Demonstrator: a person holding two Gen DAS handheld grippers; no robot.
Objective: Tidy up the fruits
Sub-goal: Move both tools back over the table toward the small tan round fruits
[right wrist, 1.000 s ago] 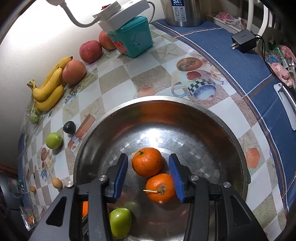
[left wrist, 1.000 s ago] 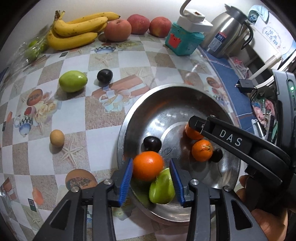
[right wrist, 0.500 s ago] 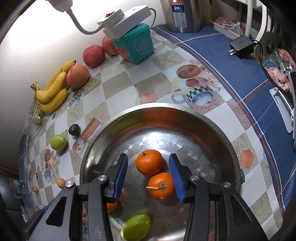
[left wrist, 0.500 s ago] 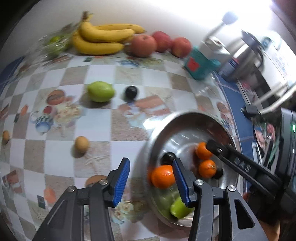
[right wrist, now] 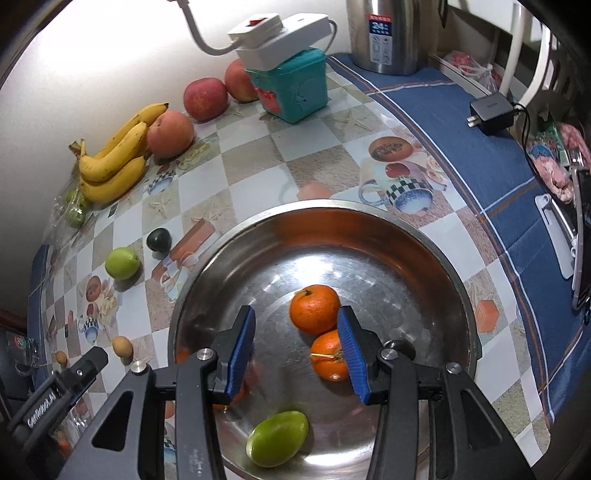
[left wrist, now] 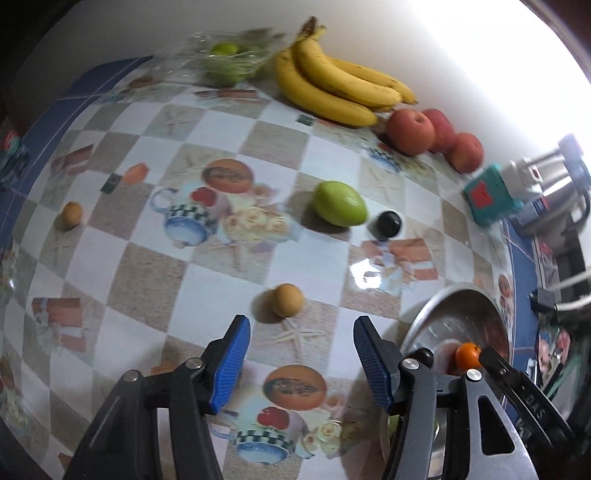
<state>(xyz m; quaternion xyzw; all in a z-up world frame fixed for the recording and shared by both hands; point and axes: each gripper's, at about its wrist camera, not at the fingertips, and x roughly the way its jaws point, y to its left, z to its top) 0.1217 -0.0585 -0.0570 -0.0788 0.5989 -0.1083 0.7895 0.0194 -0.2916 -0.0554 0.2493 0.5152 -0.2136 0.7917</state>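
— Where are the two tools right now?

— The left tool (left wrist: 301,354) hangs over the table (left wrist: 207,291), pointing steeply down, its blue jaws opening with nothing between them. Just beyond its tips, at twelve o'clock, sits a small tan fruit (left wrist: 285,300). The right tool (right wrist: 295,349) hovers over the steel bowl (right wrist: 436,254), jaws apart and holding nothing.

— What's in the bowl?

— Nearest, at about six o'clock in the right wrist view, a green fruit (right wrist: 277,438) lies on the bowl's floor. Past it, an orange with a stem (right wrist: 328,356) sits partly behind the right-hand blue pad, and a second orange (right wrist: 314,308) touches it on the far side. Something orange also peeks from behind the left-hand pad; I can't tell more.

— And outside the bowl?

— On the table, at ten o'clock from the bowl, a green fruit (right wrist: 122,263) and a dark round fruit (right wrist: 159,239) lie near each other but apart. A second small tan fruit (left wrist: 71,215) sits well off at nine o'clock in the left wrist view.

— Further back?

— Along the wall: a clear bag of green fruit (left wrist: 225,62), a bunch of bananas (right wrist: 114,158), three red apples (right wrist: 205,98) in a row, then a teal box (right wrist: 295,90) with a white power strip (right wrist: 280,35) on top, and a steel kettle (right wrist: 386,33) at one o'clock on the blue cloth (right wrist: 461,140).
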